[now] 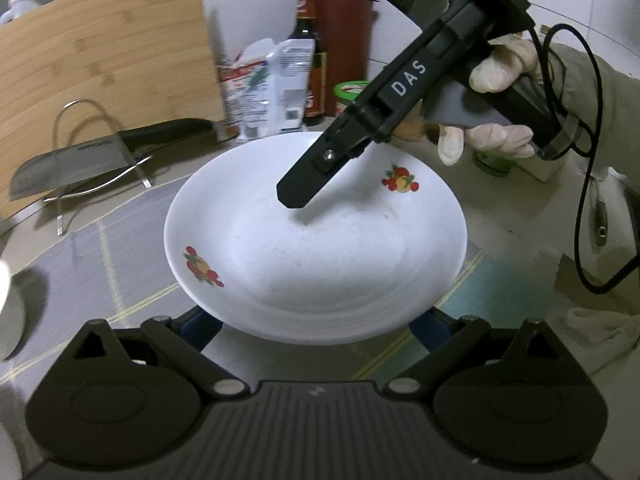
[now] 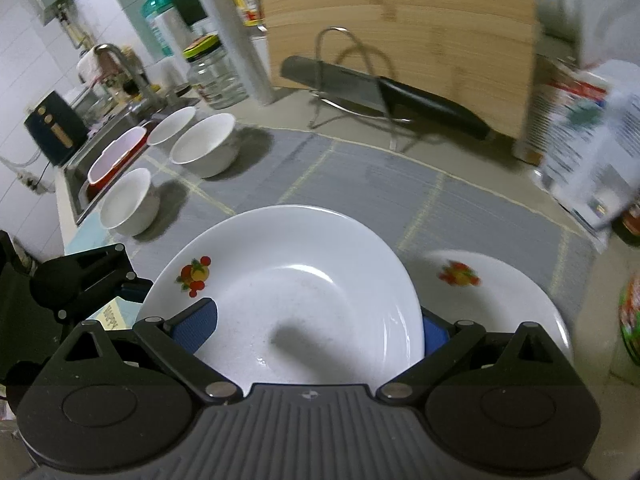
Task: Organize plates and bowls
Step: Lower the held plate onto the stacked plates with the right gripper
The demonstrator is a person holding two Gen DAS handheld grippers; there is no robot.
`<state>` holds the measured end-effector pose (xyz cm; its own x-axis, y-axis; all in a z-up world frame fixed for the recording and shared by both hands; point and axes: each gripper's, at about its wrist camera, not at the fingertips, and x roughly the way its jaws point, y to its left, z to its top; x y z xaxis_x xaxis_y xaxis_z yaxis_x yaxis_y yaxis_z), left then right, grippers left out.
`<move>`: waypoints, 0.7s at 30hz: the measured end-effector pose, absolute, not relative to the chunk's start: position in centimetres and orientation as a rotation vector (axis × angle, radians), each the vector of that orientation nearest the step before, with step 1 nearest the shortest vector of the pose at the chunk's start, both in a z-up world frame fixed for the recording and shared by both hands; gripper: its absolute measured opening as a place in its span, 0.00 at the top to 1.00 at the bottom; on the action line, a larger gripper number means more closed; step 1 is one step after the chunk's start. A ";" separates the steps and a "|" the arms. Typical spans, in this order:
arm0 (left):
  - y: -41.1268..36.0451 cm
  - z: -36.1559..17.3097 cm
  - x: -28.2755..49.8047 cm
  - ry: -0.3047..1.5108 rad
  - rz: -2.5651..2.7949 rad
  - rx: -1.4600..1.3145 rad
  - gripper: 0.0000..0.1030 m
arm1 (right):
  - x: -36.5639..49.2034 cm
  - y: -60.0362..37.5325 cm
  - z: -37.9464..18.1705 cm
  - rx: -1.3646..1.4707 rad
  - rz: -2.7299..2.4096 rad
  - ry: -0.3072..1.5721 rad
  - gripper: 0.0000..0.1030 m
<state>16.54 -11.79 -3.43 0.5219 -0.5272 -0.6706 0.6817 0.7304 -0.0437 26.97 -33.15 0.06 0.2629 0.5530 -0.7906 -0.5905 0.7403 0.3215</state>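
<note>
A white plate with fruit prints (image 1: 316, 248) is held above the grey mat. My right gripper (image 1: 294, 196) is shut on its far rim, one finger lying on the plate's inner face. In the right wrist view the same plate (image 2: 288, 288) sits between the blue pads (image 2: 196, 326). My left gripper (image 1: 316, 330) is open, its blue fingers (image 1: 198, 330) spread wide under the plate's near rim; its body shows in the right wrist view (image 2: 80, 276). A second fruit-print plate (image 2: 492, 300) lies on the mat below. Three white bowls (image 2: 204, 148) stand at the left.
A cleaver on a wire rack (image 1: 72, 168) stands before a bamboo cutting board (image 1: 100, 68). Packets (image 1: 272, 84), bottles and a knife block (image 1: 344, 40) line the back. A sink (image 2: 104, 136) with a red-rimmed bowl (image 2: 116, 156), a glass jar (image 2: 216, 76) and a paper roll are far left.
</note>
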 end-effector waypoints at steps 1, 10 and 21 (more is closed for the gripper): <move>-12.2 -3.5 16.6 0.716 -0.742 0.241 0.05 | 26.9 -33.7 0.0 -0.038 0.763 1.052 0.01; -15.5 -3.9 17.5 0.728 -0.814 0.264 0.05 | 26.8 -37.7 -1.1 0.006 0.690 1.069 0.01; -17.5 -4.5 18.4 0.758 -0.851 0.282 0.05 | 27.1 -40.0 -2.5 0.041 0.652 1.090 0.01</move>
